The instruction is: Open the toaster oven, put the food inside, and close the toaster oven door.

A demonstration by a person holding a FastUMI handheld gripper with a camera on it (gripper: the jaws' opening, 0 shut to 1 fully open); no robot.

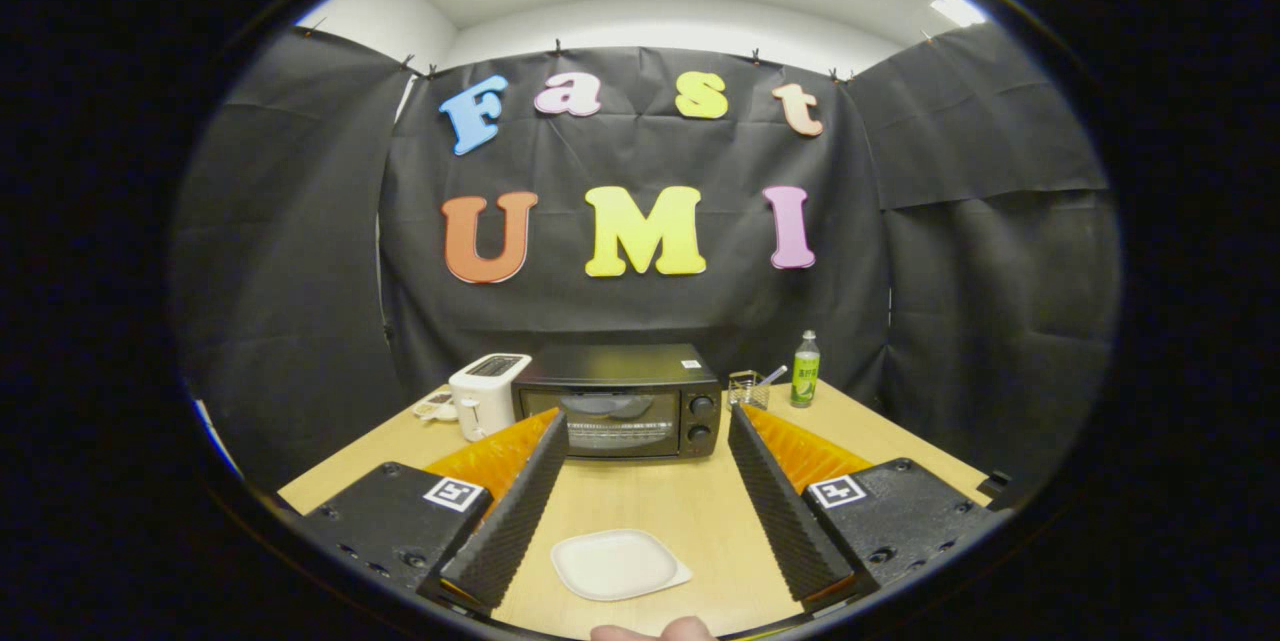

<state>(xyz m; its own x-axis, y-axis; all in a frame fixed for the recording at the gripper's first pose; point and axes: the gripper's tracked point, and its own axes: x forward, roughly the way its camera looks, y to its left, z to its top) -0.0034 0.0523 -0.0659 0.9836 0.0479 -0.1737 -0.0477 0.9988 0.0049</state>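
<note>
A: Where is the gripper (645, 421), and what are its fingers doing?

B: It hovers above a light wooden tabletop (690, 506). Its two fingers are spread wide apart and hold nothing; bare tabletop shows between them.

A: Where is the toaster oven (620, 401)?

B: Straight ahead, beyond the fingertips, at the far side of the tabletop against the black cloth wall. It is black, its glass door (598, 421) is closed, and two knobs (702, 418) sit one above the other on its right side.

A: Can you see the food?

B: I cannot tell. A white square plate (618, 564) lies on the tabletop between the fingers, close to the gripper's base, and it looks bare.

A: What else is nearby?

B: A white toaster (487, 391) stands just left of the oven. To the oven's right are a small wire basket (743, 387) and, beyond it, a green bottle (805, 370), upright. A fingertip (655, 631) shows below the plate.
</note>
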